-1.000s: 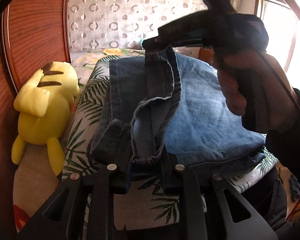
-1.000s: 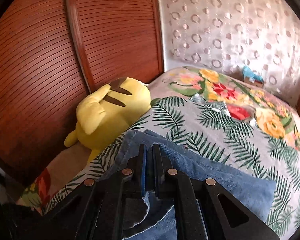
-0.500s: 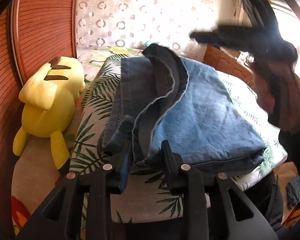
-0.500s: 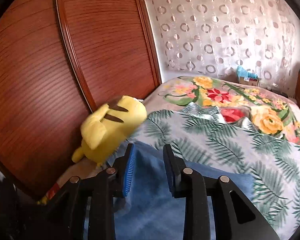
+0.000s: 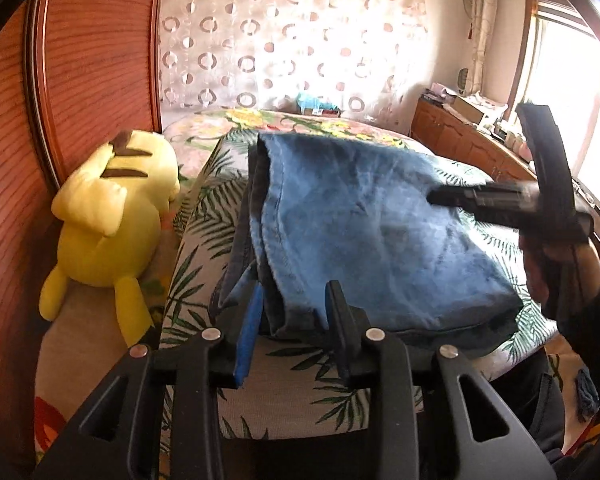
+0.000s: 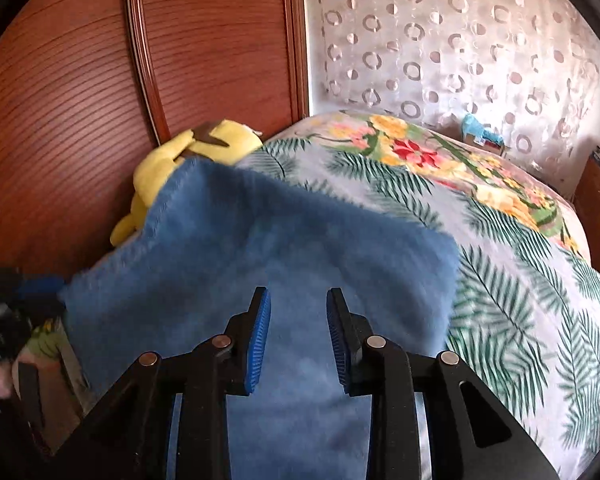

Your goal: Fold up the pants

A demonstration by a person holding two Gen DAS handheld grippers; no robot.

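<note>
Blue denim pants [image 5: 380,240] lie folded in a flat stack on the palm-leaf bed cover [image 5: 204,216]. My left gripper [image 5: 295,296] is open at the stack's near corner. The denim edge shows in the gap between its fingers, and the pads do not press on it. My right gripper [image 6: 298,300] hangs open just over the top layer of the pants [image 6: 280,248] with nothing between its blue pads. In the left wrist view the right gripper [image 5: 440,199] is a blurred black bar over the stack's right side, held by a hand [image 5: 560,272].
A yellow plush toy [image 5: 108,220] lies between the bed's left side and a ribbed wooden wardrobe door [image 5: 80,60]. A patterned curtain [image 5: 280,40] hangs behind the bed. A low wooden cabinet [image 5: 460,140] stands at the right under a bright window.
Both grippers have opened and let go of the denim. The lifted strip now lies flat on the stack. The right gripper has swung off to the right, and the left has backed off slightly.
</note>
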